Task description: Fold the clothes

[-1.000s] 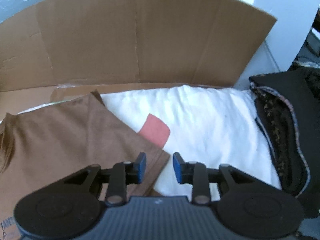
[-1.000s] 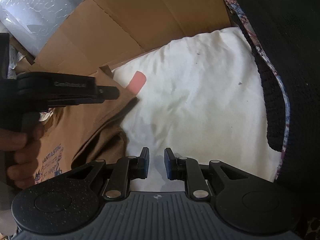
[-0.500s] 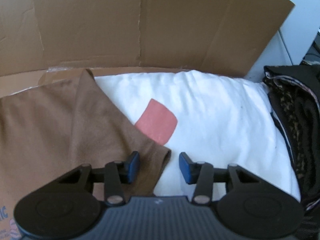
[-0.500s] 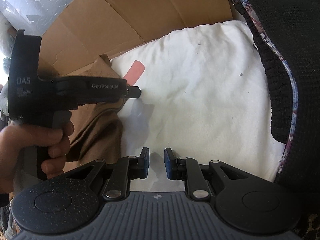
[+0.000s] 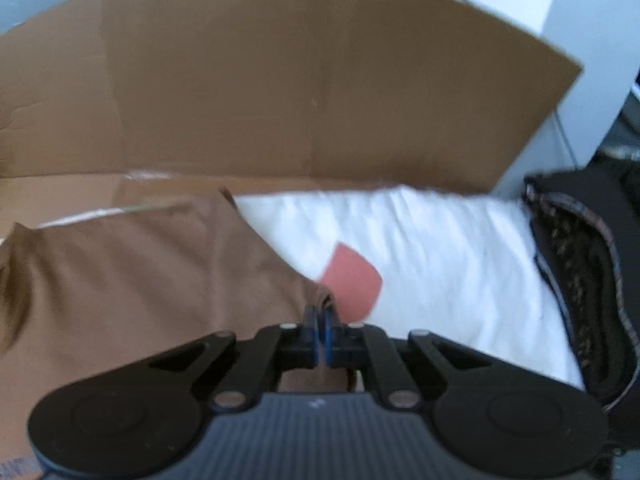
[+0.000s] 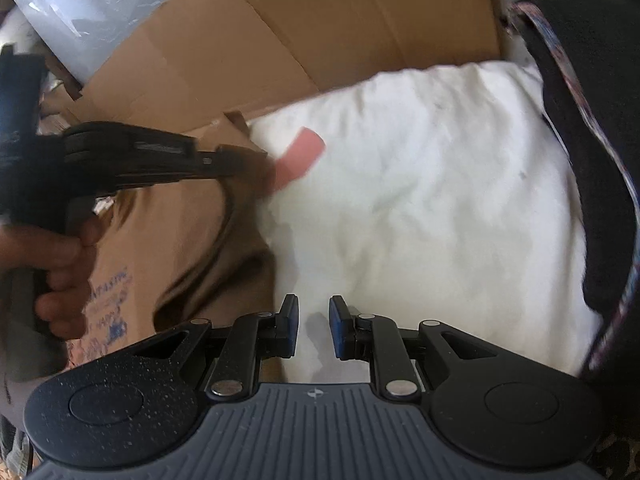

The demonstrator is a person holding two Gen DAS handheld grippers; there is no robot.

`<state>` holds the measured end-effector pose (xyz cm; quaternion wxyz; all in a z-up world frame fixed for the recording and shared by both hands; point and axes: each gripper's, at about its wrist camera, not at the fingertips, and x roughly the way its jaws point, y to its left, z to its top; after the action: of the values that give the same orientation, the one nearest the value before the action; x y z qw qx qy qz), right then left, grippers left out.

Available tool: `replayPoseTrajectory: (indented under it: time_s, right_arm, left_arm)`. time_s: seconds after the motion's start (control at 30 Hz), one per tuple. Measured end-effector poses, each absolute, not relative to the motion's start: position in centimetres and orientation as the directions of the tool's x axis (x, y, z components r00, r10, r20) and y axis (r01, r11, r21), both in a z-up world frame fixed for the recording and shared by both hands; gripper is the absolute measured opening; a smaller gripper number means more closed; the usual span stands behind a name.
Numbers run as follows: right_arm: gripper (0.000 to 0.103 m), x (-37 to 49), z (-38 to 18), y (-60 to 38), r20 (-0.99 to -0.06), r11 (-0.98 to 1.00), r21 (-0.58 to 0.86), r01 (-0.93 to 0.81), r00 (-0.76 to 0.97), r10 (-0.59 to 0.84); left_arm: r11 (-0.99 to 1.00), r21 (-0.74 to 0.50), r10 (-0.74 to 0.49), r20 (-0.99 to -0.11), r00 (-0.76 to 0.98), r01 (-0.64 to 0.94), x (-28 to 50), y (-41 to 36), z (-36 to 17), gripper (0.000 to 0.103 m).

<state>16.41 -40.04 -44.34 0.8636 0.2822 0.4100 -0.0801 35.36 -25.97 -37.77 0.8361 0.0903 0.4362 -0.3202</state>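
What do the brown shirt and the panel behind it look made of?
Brown shirt: soft matte knit, probably cotton jersey; it drapes and bunches where the left gripper pinches its corner. Panel: plain brown cardboard, matte, with straight fold creases.

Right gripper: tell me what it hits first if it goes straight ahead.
Probably the white cushion: the open right gripper points across it. Depth is unclear; it may already be just above the fabric.
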Motion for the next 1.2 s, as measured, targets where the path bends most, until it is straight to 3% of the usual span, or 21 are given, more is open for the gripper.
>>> replayPoseTrajectory:
  time_s: [0.37,0.83,0.9,0.97,1.03,1.13,1.2]
  right_arm:
    - [0.019,18.5,-43.1,-39.5,-0.73,0.836,0.429,0.343,0.676,0.098]
    - [0.019,19.4,-42.8,-38.8,-0.738,0.864,0.396,0.311,0.668,0.098]
    - [0.019,19.7,-42.8,-39.0,-0.732,0.863,0.398,0.312,0.675,0.094]
    - [0.019,20.5,-42.7,-39.1,-0.729,0.864,0.398,0.31,0.678,0.093]
    - [0.019,21.4,-42.7,-39.3,-0.726,0.867,0.395,0.304,0.682,0.092]
    - [0.019,23.3,-42.6,-39.5,-0.721,0.874,0.387,0.294,0.688,0.087]
    - [0.019,24.9,-42.6,-39.5,-0.715,0.882,0.376,0.284,0.694,0.081]
  left_arm:
    - [0.793,-0.158,-0.498,-0.724,0.477,0.589,37.0,-18.9,-33.7,0.003]
    - [0.864,-0.218,-0.447,-0.748,0.491,0.454,41.2,-12.9,-38.7,0.004]
    - [0.861,-0.239,-0.46,-0.744,0.484,0.449,41.4,-12.5,-39.4,0.009]
    - [0.858,-0.254,-0.471,-0.735,0.487,0.447,41.5,-12.0,-39.9,0.031]
    - [0.859,-0.251,-0.472,-0.726,0.5,0.445,41.7,-11.7,-40.3,0.038]
    - [0.862,-0.291,-0.48,-0.73,0.487,0.414,42.6,-11.0,-41.3,0.035]
    - [0.866,-0.327,-0.484,-0.735,0.475,0.378,43.1,-10.4,-41.9,0.025]
